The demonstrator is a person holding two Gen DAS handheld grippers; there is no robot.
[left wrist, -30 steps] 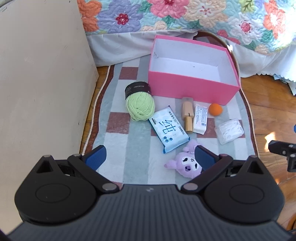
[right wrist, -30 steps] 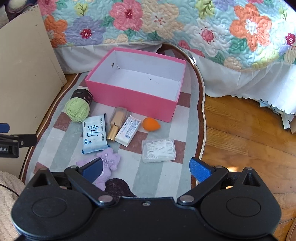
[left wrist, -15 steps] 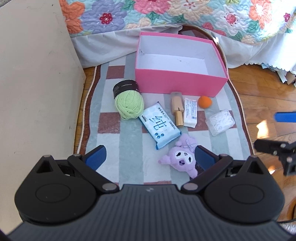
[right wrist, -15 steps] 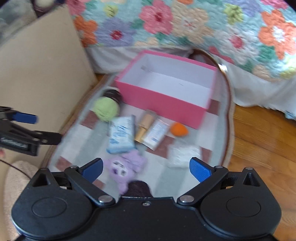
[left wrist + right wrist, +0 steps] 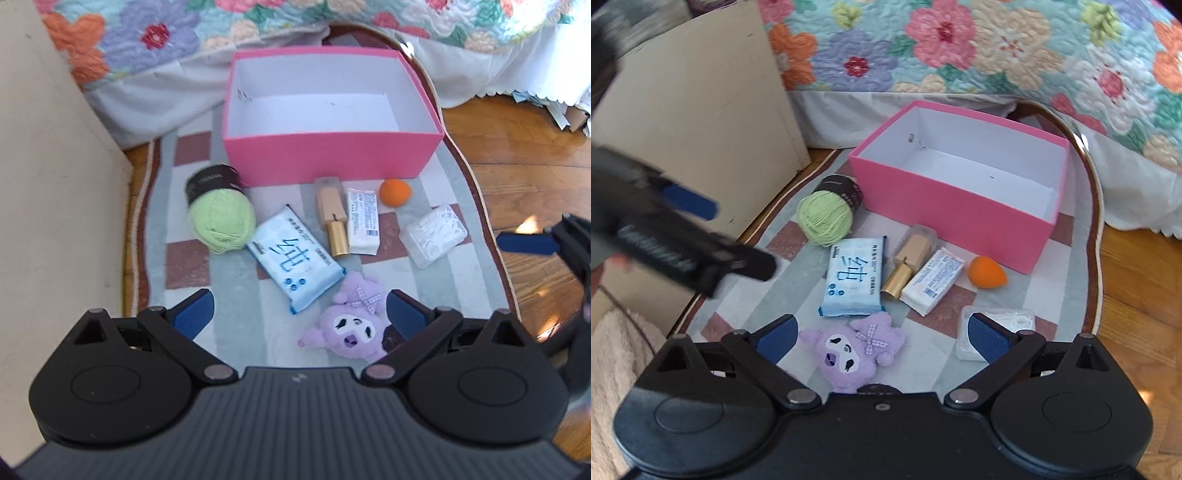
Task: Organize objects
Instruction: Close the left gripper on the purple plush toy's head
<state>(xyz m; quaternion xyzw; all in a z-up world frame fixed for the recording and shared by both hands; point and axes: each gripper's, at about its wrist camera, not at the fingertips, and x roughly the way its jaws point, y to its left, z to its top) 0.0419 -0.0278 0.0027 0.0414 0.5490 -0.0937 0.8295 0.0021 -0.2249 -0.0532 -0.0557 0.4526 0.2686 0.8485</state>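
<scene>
From the left wrist view, the left tool [image 5: 299, 314] hangs above the near end of the rug [image 5: 236, 332] with its two blue pads wide apart and nothing between them. The purple plush toy [image 5: 349, 330] lies just ahead, close to the right-hand pad. Farther off, in a loose row, lie a ball of green yarn [image 5: 221, 219], a blue tissue pack [image 5: 293, 260], a gold-capped bottle [image 5: 332, 214], a white wrapped packet [image 5: 364, 221], an orange sponge [image 5: 394, 192] and a clear box of cotton swabs [image 5: 436, 234]. Behind them stands the open pink box [image 5: 332, 158], with nothing visible inside. The right tool [image 5: 532, 243] juts in at the right edge.

From the right wrist view, the right tool [image 5: 881, 334] also has its pads spread and grips nothing. The plush toy [image 5: 851, 350] sits almost centred between the pads, while the swab box [image 5: 997, 328] lies partly behind the right pad. The left tool [image 5: 701, 236] crosses the left side as a blur; its pads cannot be judged here.

The plush looks like the natural first pick for the right tool. A good grasp would come straight down over the soft body, closing across its middle rather than on an ear or the bow, which could slip free. The toy should compress, so a firm squeeze is safe. The descent should stay clear of the swab box, and the two tools are near enough that only one should work this corner at a time.
</scene>
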